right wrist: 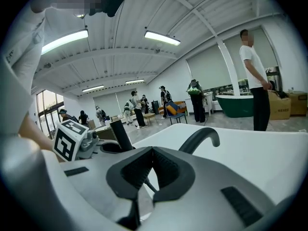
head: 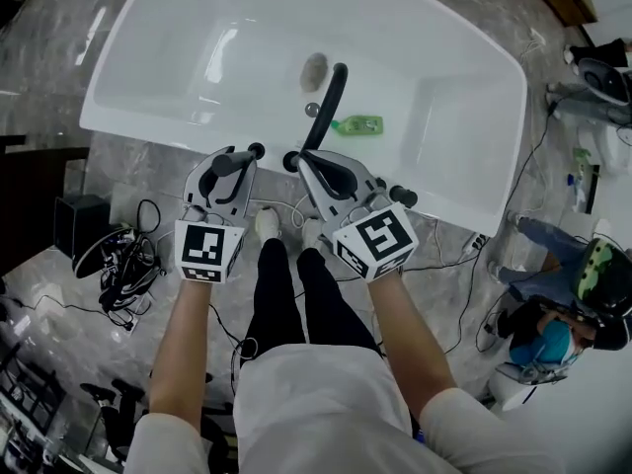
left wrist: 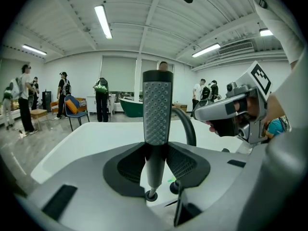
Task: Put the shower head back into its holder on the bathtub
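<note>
The shower head, a grey dimpled stick with a black top, stands upright between the jaws of my left gripper, which is shut on it. Its thin lower end points at a black ring holder on the tub rim; I cannot tell whether they touch. From above, my left gripper hangs over the near rim of the white bathtub. My right gripper is beside it, shut, with nothing seen in it. In the right gripper view the shower head's black top rises at the left.
A curved black faucet spout rises from the near rim between the grippers. Black knobs sit on the rim. A green bottle and the drain lie in the tub. Cables cover the floor at left; a person crouches at right.
</note>
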{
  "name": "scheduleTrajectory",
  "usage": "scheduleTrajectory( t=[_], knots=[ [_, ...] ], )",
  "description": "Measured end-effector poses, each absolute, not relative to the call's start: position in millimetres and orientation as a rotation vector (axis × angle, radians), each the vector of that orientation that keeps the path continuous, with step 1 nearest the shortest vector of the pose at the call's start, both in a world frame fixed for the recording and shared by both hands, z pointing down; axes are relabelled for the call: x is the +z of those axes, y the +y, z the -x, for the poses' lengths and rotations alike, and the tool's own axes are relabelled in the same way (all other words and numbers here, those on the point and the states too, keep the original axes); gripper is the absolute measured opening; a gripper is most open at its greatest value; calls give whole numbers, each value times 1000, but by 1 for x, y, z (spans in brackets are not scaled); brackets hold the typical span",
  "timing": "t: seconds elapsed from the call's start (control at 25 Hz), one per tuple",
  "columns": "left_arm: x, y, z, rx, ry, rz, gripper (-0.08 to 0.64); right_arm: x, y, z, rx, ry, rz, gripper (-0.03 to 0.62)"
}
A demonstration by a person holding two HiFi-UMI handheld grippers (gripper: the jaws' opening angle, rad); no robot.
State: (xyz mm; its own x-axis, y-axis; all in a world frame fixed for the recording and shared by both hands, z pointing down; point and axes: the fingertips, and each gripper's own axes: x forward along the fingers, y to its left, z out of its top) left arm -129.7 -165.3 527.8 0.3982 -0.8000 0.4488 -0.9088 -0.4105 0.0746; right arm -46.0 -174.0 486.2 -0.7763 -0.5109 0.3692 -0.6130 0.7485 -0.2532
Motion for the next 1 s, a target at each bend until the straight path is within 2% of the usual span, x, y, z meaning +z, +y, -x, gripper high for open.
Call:
scheduleTrajectory(
  t=[1.0],
  knots=[
    [629, -179, 124, 580, -1490, -2247, 140, 507, -168, 29, 563, -2668, -877, 17]
  ],
)
